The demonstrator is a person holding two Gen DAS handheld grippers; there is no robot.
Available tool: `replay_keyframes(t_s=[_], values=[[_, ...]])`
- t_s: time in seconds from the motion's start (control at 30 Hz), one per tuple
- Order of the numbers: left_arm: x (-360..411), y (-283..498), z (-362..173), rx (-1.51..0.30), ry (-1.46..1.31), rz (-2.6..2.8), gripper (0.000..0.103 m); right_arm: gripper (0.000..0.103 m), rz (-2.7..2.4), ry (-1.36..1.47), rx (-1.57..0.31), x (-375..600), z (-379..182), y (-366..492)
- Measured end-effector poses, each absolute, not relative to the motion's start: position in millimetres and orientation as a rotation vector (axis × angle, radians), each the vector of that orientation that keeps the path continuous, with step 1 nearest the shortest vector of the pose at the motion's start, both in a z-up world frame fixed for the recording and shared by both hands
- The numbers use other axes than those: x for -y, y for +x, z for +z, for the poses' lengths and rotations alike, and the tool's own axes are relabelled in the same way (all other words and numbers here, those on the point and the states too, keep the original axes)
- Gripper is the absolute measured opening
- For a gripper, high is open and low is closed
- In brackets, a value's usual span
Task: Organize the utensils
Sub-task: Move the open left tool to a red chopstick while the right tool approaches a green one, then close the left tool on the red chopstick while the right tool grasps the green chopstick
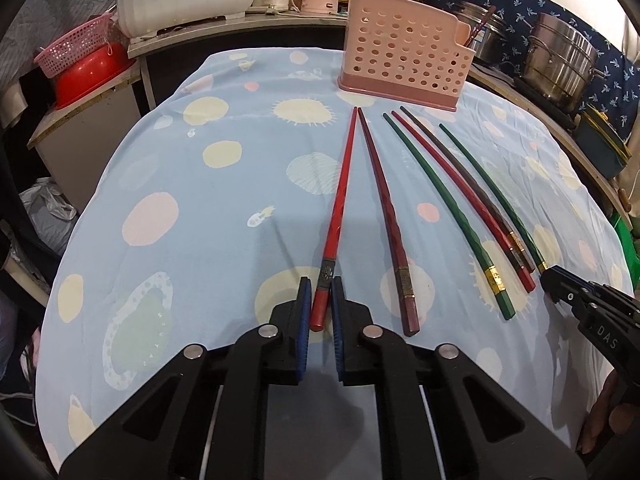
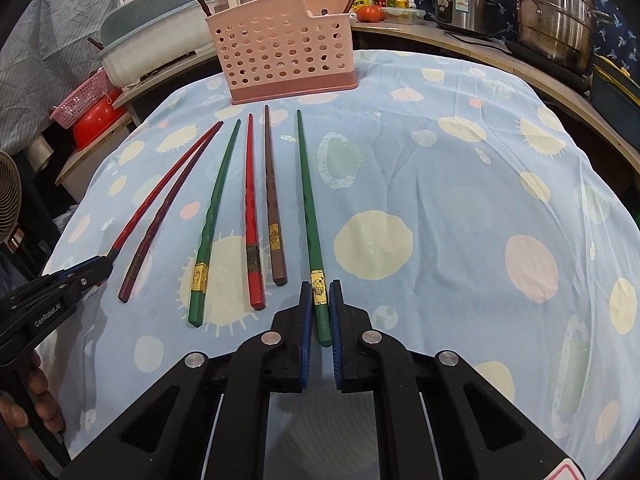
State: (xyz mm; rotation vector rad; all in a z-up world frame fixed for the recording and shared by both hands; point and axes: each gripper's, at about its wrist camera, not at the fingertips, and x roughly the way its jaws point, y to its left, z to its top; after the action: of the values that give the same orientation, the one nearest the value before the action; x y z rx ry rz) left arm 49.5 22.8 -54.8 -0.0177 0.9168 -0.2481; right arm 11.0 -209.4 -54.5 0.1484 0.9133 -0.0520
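Several chopsticks lie side by side on the blue patterned cloth [image 1: 208,208], tips toward a pink perforated utensil holder [image 1: 404,60], which also shows in the right wrist view [image 2: 286,58]. My left gripper [image 1: 320,300] is shut on the thick end of a red chopstick [image 1: 340,200]. My right gripper [image 2: 319,302] is shut on the thick end of a green chopstick [image 2: 306,184]. Between them lie a dark red chopstick [image 1: 386,208], a green one [image 2: 212,216], a red one [image 2: 251,208] and a brown one [image 2: 272,196]. Some chopsticks stand in the holder.
A white tub [image 1: 188,4] and a pink basket over a red bowl [image 1: 84,64] sit at the back left. Steel pots [image 2: 556,8] stand on the counter at the back right. A tomato and bottles [image 2: 372,12] stand behind the holder.
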Motion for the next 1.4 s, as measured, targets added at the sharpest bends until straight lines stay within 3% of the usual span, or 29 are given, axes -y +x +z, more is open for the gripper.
replay_keyframes(t_s=[1.4], values=[[-40.5,24.5,10.2,-0.858,-0.017,-0.243,0.007,0.007,-0.060,0.231,-0.789,215.8,13.4,-25.3]])
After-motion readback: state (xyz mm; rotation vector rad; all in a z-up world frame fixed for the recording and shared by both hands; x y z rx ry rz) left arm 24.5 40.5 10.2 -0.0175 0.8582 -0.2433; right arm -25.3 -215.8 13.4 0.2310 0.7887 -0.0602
